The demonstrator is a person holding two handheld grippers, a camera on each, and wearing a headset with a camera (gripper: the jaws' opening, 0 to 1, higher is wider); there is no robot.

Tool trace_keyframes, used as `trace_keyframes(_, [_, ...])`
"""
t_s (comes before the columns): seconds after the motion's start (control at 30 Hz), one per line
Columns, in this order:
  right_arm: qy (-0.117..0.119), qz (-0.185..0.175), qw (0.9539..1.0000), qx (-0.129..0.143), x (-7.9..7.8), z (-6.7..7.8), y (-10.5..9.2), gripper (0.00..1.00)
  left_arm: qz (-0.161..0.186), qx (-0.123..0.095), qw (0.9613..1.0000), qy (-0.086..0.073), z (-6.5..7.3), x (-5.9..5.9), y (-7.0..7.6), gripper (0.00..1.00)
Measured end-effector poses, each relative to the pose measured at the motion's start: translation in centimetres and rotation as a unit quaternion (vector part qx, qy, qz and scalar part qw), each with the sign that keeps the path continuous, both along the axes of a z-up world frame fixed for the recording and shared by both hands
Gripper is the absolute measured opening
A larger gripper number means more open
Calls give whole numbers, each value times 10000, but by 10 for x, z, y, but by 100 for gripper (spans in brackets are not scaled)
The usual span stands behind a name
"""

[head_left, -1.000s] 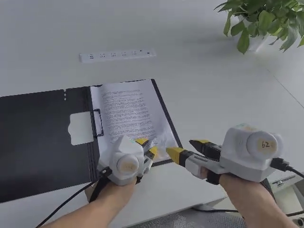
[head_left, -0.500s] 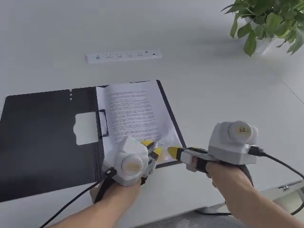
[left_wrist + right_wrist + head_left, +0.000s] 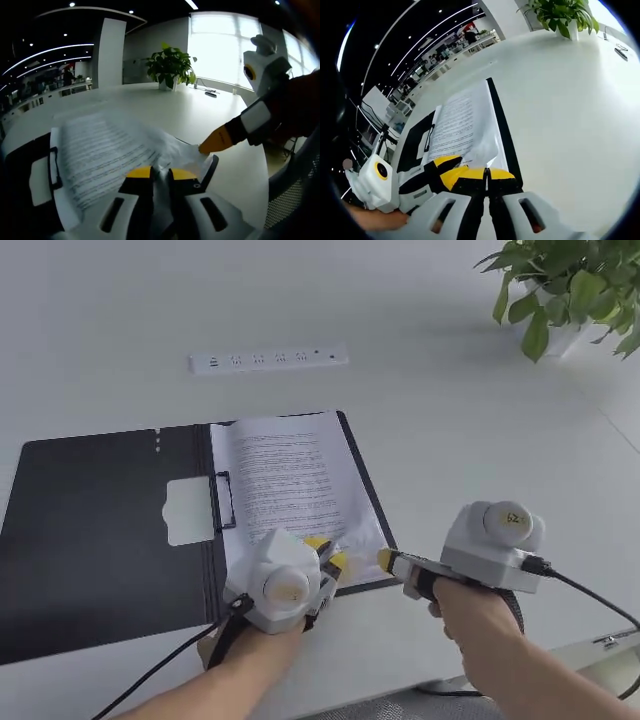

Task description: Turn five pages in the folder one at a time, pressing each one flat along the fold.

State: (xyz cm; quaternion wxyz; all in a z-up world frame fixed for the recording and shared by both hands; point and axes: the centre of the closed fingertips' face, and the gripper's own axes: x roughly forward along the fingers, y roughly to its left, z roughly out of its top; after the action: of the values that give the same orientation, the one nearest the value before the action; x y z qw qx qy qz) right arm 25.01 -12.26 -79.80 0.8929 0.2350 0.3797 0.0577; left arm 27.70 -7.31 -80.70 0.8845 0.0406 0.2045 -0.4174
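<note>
Head view shows one open black folder (image 3: 100, 540) on the white tabletop (image 3: 450, 420), with one printed page (image 3: 290, 480) on its right half. Two tongs meet at the page's lower right corner: the left tongs (image 3: 328, 551) are clamped on it, and the right tongs (image 3: 385, 559) are pressed together, their tip touching it. One power strip (image 3: 268, 358) and one plant (image 3: 570, 280) are farther back.

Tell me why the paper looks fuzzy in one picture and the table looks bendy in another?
Left gripper view: the page is blurry close to the camera, and the window glares white. Right gripper view: the fisheye curves the folder edge and the table. Head view: even light, straight lines.
</note>
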Motion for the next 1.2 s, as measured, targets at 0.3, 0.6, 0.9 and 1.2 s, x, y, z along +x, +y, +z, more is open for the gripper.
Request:
trace_keyframes(0.3, [-179,-96,9997,107,-1,6,-1,0,166,-302,9983,472,3,0,4,9])
trace_keyframes(0.6, [-751,-24,9960,478,2,44,11,0,229,-448,9969,613,25,-8,29,17])
trace_keyframes(0.9, [-1490,558,9841,786,7,98,54,0,540,-788,9951,257,71,1,76,19])
trace_keyframes(1.2, [-2028,1368,9658,862,10,141,116,0,961,-1051,9897,-116,112,0,132,19])
